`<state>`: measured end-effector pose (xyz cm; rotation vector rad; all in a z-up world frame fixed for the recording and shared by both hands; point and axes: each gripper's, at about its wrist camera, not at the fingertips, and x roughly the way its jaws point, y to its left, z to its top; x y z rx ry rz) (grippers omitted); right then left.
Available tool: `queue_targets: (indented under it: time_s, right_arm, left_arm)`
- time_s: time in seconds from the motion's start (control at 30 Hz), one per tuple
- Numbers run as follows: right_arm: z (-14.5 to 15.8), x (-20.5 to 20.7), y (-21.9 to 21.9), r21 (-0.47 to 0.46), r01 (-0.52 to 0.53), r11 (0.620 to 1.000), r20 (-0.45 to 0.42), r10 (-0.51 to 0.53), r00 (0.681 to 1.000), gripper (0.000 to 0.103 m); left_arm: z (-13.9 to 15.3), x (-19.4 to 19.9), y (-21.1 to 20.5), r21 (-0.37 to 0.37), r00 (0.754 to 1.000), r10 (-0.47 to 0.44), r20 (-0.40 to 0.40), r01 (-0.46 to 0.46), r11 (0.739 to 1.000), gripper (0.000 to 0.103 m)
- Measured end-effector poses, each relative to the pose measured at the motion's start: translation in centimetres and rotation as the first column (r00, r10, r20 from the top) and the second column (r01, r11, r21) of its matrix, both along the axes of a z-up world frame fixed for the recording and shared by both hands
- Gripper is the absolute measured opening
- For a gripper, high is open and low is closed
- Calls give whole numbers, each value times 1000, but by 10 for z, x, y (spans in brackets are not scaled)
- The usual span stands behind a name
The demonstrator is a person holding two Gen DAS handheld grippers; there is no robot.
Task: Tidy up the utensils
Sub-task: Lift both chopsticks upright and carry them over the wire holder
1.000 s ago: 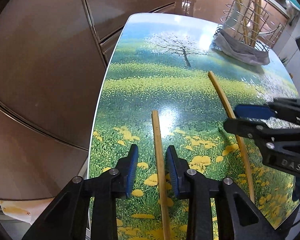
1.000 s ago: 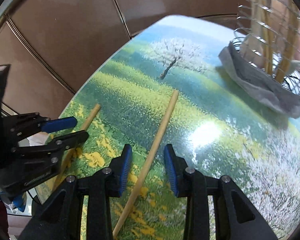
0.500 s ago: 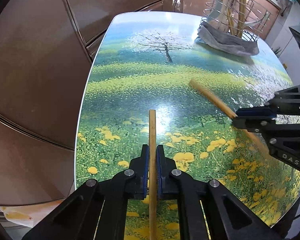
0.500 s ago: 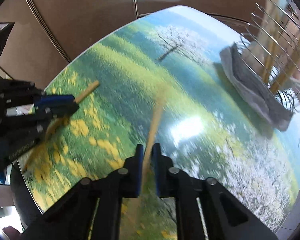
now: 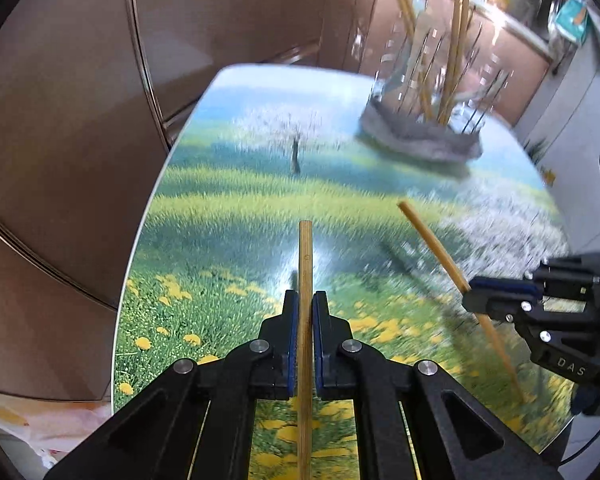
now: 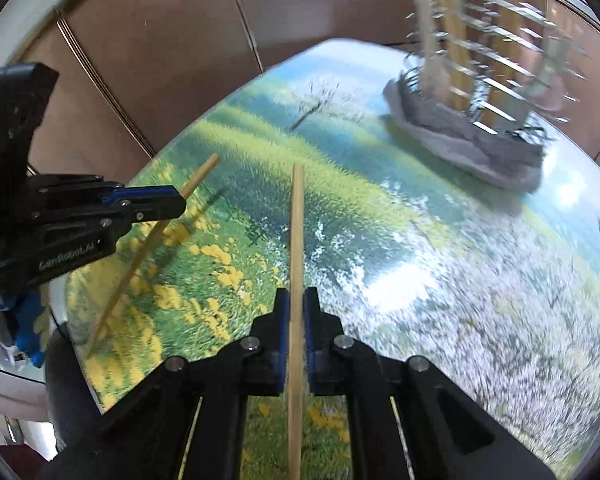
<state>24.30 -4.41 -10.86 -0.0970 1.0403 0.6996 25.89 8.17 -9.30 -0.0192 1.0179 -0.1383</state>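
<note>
Chopsticks, two of them, plain pale wood, thin and straight, one pinched in each gripper. Left gripper (image 5: 305,300) clamped tight on the left chopstick (image 5: 305,264), blue pads pressed flat against both sides, square-cut tip poking out ahead over the yellow-flower part of the table (image 5: 220,216). Same deal on the right gripper (image 6: 296,296): jaws squeezed onto the right chopstick (image 6: 298,220), stick running straight up the middle of the view. Both lifted clear of the tabletop, shadows visible underneath. Seen from the left wrist, right chopstick slanting off to the side, well apart from the left one, no crossing. Further out, glossy tabletop printed with a meadow, a blossoming tree and sky, lots of glare. At the far end, wire utensil holder (image 6: 499,60) standing on a crumpled grey cloth (image 6: 471,140), already loaded with several upright chopsticks of the same kind. Pretty blurry back there. Brown cabinet panels (image 5: 60,140) along the left edge of the table. Nothing lying between the held sticks and the holder, just bare table.
</note>
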Motion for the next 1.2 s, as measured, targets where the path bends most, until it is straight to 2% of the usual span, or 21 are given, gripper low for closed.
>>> queue_targets:
  time_s: [0.17,0.33,0.53,0.7,0.97,1.13,1.2]
  right_arm:
    - [21,-18,-27,94,45,995,47,-49,998,7]
    - [43,-23,-40,150,63,987,107,-79,991,7]
    - [78,-22,-55,234,94,968,213,-145,966,7]
    - [117,-21,-69,295,99,950,324,-197,925,7]
    - [177,5,-87,400,77,913,481,-281,831,7]
    - [201,35,-93,466,56,883,554,-341,759,7]
    - [207,46,-91,477,40,878,584,-350,732,7]
  left_arm:
    - [16,-9,2,-76,998,37,59,-32,997,6]
    - [38,-20,0,-133,992,55,114,-39,990,6]
    - [86,-28,-10,-208,970,62,236,-12,978,6]
    - [139,-21,-23,-272,926,68,370,38,962,6]
    - [206,18,-50,-327,841,74,536,126,937,6]
    - [225,52,-66,-344,785,95,613,157,926,6]
    - [229,70,-71,-366,767,106,632,176,914,6]
